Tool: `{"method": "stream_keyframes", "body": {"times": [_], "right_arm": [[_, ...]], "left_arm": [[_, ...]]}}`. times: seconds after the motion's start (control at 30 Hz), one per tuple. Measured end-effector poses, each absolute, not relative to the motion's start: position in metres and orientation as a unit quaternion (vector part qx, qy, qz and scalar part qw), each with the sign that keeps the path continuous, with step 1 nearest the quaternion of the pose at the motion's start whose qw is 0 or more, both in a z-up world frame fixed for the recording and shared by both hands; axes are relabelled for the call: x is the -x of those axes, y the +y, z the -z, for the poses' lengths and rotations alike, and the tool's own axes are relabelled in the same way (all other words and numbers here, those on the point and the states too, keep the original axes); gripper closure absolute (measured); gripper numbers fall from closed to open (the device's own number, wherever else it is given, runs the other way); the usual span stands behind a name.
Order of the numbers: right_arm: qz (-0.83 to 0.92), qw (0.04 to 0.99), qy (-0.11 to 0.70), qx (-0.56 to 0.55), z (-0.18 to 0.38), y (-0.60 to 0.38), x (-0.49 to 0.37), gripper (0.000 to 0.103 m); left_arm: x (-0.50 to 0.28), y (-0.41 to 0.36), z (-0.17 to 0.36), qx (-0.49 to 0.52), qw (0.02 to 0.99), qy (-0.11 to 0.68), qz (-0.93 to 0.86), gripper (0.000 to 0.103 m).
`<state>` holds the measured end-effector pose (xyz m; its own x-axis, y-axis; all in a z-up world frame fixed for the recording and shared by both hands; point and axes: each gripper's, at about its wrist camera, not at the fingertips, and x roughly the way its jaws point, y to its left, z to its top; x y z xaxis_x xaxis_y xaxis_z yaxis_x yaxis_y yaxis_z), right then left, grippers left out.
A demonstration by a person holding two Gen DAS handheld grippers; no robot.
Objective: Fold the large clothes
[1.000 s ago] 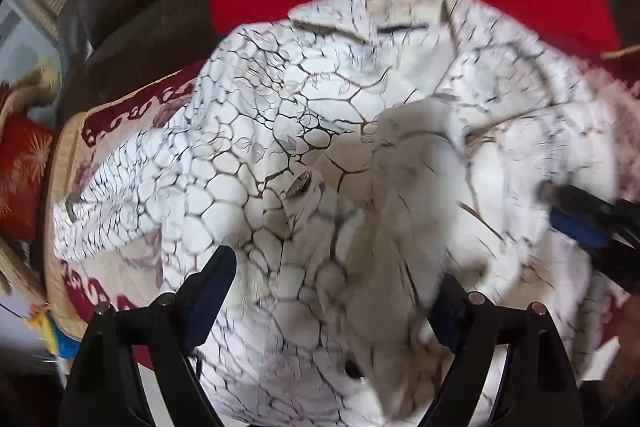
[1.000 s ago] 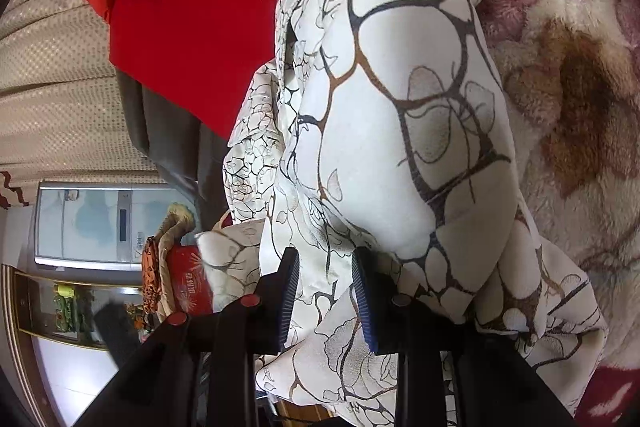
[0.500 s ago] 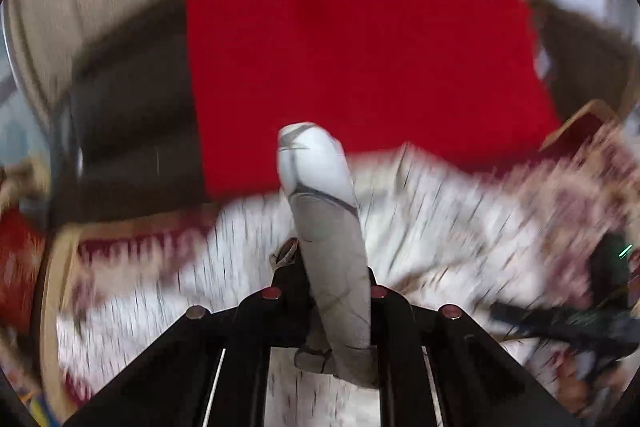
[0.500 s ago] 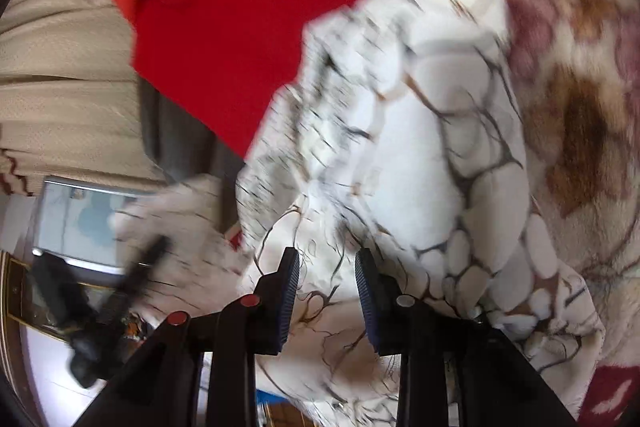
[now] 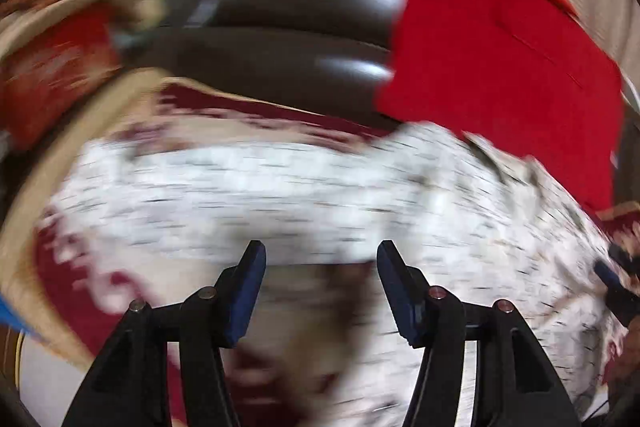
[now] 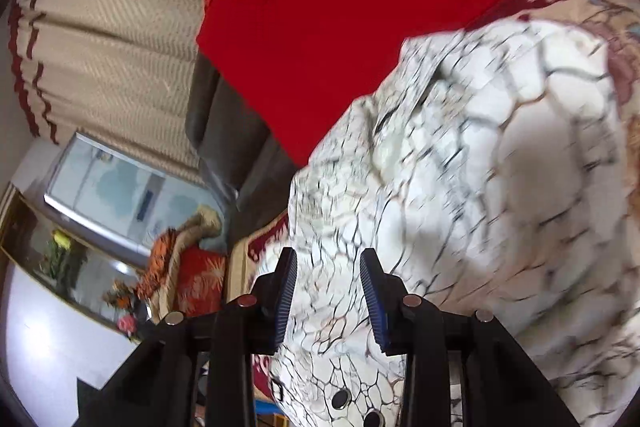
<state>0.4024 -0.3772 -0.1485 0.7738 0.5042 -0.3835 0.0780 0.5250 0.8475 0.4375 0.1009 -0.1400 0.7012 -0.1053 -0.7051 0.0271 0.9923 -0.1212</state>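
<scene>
A white shirt with a dark crackle print (image 5: pixel 304 195) lies spread on a floral blanket (image 5: pixel 80 291); the left wrist view is motion-blurred. My left gripper (image 5: pixel 320 259) is open and empty just above the shirt's near edge. In the right wrist view the shirt (image 6: pixel 480 187) is bunched, with its button placket (image 6: pixel 340 399) at the bottom. My right gripper (image 6: pixel 328 267) is open, its pads either side of the fabric but not pinching it. The right gripper's fingers (image 5: pixel 612 279) also show at the left view's right edge.
A red cloth (image 5: pixel 500 59) drapes over a dark sofa back (image 5: pixel 288 27) behind the shirt. A beige curtain (image 6: pixel 100 39), a glass cabinet (image 6: pixel 120 195) and a red cushion (image 6: pixel 196 283) stand at the left.
My left gripper closed on a sleeve, swung it over, then released it and now stands open. My right gripper opened wider and let go of the fabric. The shirt lies flatter.
</scene>
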Motion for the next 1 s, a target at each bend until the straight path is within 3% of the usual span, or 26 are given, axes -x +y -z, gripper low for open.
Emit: {"method": "stream_keyframes", "body": {"times": [0.07,0.17,0.3,0.47,0.73,0.8,0.87,0.93,1.0], "right_arm": [[-0.134,0.817,0.323,-0.459,0.151,-0.363,-0.411,0.064],[-0.138,0.801,0.376,-0.446,0.167,-0.340,-0.428,0.027],[-0.107,0.813,0.418,-0.391,0.182,-0.319,-0.438,0.029],[-0.119,0.837,0.357,-0.397,0.163,-0.323,-0.429,0.029],[-0.109,0.827,0.361,-0.417,0.171,-0.331,-0.432,0.029],[-0.108,0.831,0.357,-0.413,0.166,-0.332,-0.432,0.029],[-0.108,0.834,0.357,-0.408,0.164,-0.334,-0.432,0.030],[-0.101,0.839,0.357,-0.397,0.163,-0.336,-0.431,0.038],[-0.092,0.843,0.362,-0.386,0.160,-0.340,-0.429,0.052]], "left_arm": [[-0.428,0.143,0.139,0.073,0.920,0.386,0.003,0.044],[-0.426,0.208,0.141,0.129,0.908,0.394,-0.065,0.034],[-0.442,0.249,0.166,0.203,0.880,0.418,-0.098,0.034],[-0.465,0.273,0.197,0.322,0.834,0.433,-0.113,0.034],[-0.494,0.306,0.231,0.468,0.786,0.372,-0.157,0.036],[-0.497,0.311,0.234,0.474,0.789,0.355,-0.162,0.048],[-0.502,0.312,0.234,0.462,0.792,0.363,-0.164,0.085],[-0.507,0.310,0.230,0.437,0.805,0.364,-0.170,0.096],[-0.508,0.304,0.214,0.409,0.826,0.350,-0.166,0.098]]}}
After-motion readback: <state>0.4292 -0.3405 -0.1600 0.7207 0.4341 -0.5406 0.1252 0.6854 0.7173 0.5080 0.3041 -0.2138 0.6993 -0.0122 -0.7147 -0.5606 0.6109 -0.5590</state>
